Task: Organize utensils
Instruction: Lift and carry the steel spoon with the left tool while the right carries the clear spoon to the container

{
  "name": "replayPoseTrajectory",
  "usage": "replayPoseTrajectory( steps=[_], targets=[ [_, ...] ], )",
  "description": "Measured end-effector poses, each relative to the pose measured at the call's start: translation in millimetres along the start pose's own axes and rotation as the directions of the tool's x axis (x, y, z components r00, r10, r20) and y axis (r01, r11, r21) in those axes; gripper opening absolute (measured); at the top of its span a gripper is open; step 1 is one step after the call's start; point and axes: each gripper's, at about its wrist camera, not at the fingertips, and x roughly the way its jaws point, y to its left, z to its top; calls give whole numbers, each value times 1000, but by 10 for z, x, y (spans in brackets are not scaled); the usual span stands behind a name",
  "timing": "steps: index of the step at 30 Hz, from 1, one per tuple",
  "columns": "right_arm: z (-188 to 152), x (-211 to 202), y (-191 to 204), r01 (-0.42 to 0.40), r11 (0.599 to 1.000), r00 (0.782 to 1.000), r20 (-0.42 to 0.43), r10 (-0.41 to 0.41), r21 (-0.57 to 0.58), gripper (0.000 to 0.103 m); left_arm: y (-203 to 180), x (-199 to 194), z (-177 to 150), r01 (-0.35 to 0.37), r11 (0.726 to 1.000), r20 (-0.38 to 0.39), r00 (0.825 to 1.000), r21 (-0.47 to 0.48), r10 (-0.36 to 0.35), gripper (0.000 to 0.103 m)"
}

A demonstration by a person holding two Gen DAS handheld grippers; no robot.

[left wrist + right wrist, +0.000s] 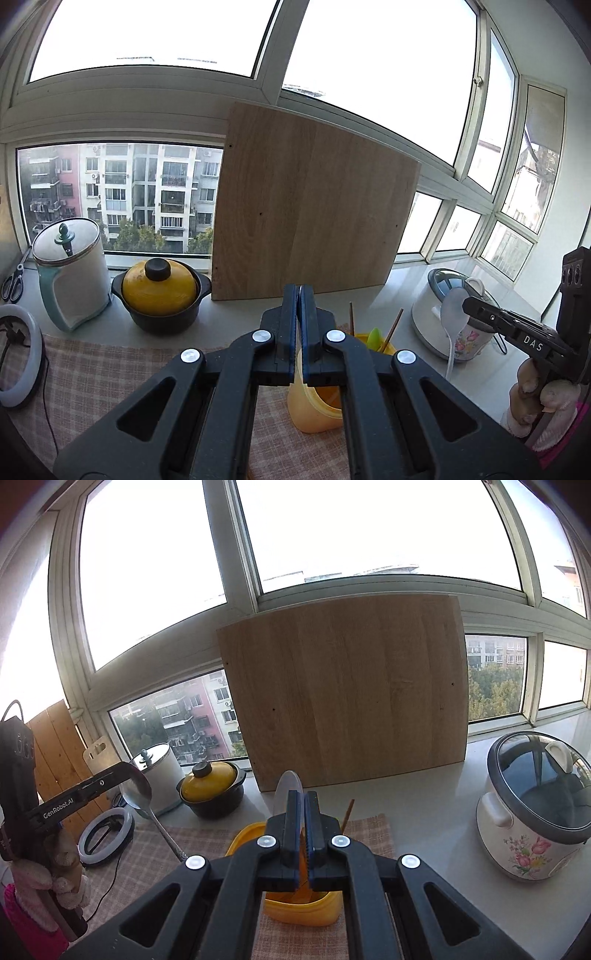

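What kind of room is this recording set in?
Most likely a home kitchen counter by a high-rise window: a rice cooker, a lidded yellow pot and an electric kettle stand along the sill, apartment blocks outside.

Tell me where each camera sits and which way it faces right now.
Left wrist: on the left gripper, facing the window over the yellow utensil holder; its shut fingers show, plus the right gripper holding a white spoon and a gloved hand.
Right wrist: on the right gripper, facing likewise; its fingers show, plus the left gripper with a metal spoon.
Shared: yellow utensil holder, wooden board, rice cooker.
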Motion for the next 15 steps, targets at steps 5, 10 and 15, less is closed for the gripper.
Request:
replayPoseTrajectory(
  steps=[5, 10, 15],
  targets=[
    [81, 174, -20, 33, 999, 999, 11, -33, -13, 0, 20, 230, 34, -24, 1000, -16, 1000, -20, 23, 0],
    [124, 397, -56, 62, 998, 998, 13, -62, -7, 0, 11, 425, 16, -34, 999, -38, 999, -20, 33, 0],
    [127, 625, -85, 92, 996, 996, 12, -92, 14, 0, -4, 576, -12, -43, 999, -55, 998, -15, 42, 0]
  ],
)
